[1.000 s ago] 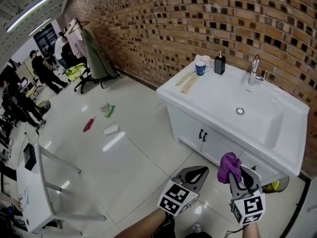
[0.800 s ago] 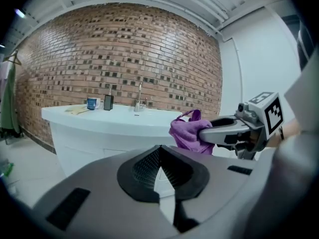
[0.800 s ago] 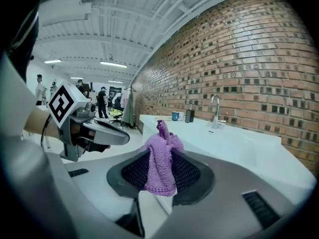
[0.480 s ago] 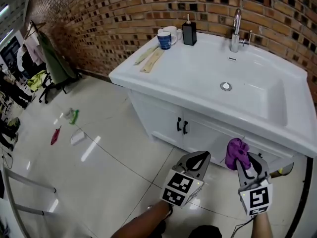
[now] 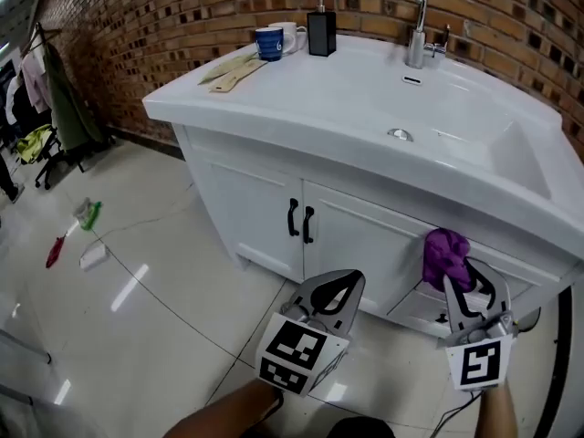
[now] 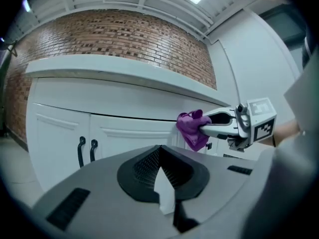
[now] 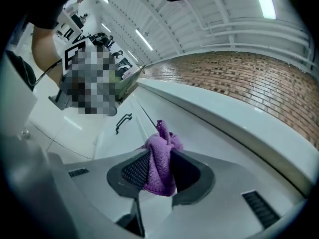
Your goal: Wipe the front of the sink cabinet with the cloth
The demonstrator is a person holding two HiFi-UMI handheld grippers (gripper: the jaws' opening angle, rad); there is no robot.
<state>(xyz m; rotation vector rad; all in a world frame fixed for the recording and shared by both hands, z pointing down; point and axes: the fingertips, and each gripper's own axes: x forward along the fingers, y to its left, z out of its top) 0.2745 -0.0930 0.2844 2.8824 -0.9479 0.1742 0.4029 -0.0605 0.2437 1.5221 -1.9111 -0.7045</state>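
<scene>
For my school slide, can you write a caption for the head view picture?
Right gripper holds a purple cloth by the white sink cabinet front.

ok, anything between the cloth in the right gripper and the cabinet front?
Nothing visible. The right gripper holds the purple cloth right up by the cabinet front, to the right of the black door handles; whether it touches cannot be told. The left gripper is shut, empty and off to the side.
</scene>
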